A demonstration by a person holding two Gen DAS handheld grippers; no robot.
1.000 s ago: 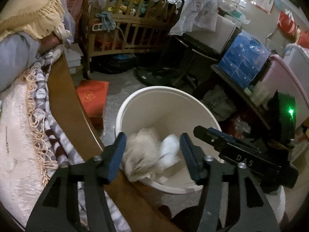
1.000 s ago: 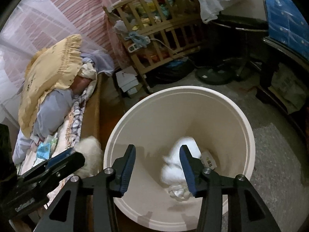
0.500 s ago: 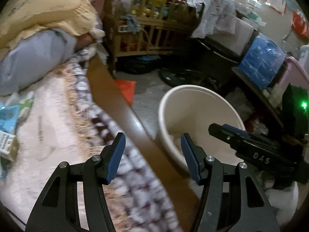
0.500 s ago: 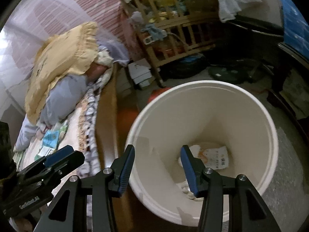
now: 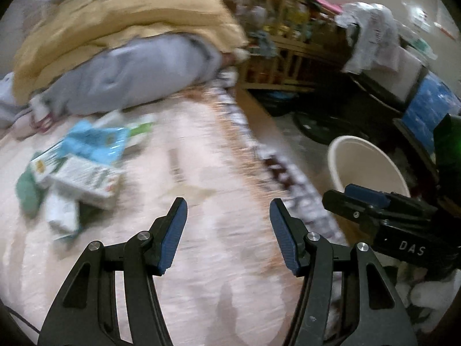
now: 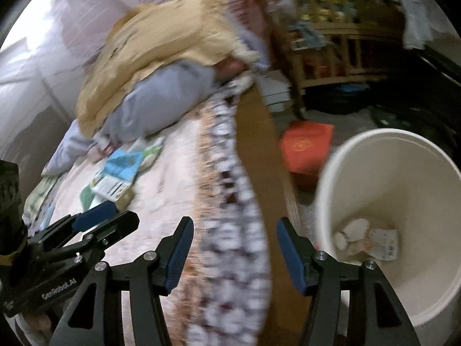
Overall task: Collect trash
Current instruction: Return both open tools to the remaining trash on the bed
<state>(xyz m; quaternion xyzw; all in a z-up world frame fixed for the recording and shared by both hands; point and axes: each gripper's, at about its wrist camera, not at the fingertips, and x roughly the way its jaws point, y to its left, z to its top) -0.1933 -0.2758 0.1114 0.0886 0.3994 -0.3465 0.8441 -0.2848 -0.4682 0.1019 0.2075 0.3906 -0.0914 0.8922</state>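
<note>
Both views blurred. Left wrist cam looks forward and down along its fingers [image 5: 173,236] over the bed [image 5: 201,259], close above the blanket; packets [image 5: 86,167] at left, bin [image 5: 340,155] far right. Right wrist cam sits further right, angled down over the bed edge [image 6: 256,144], bin [image 6: 331,201] near on its right. Shared: pillows [image 5: 121,23], packets, bin, crib [image 5: 288,43]. Each view catches the other gripper at its edge.
</note>
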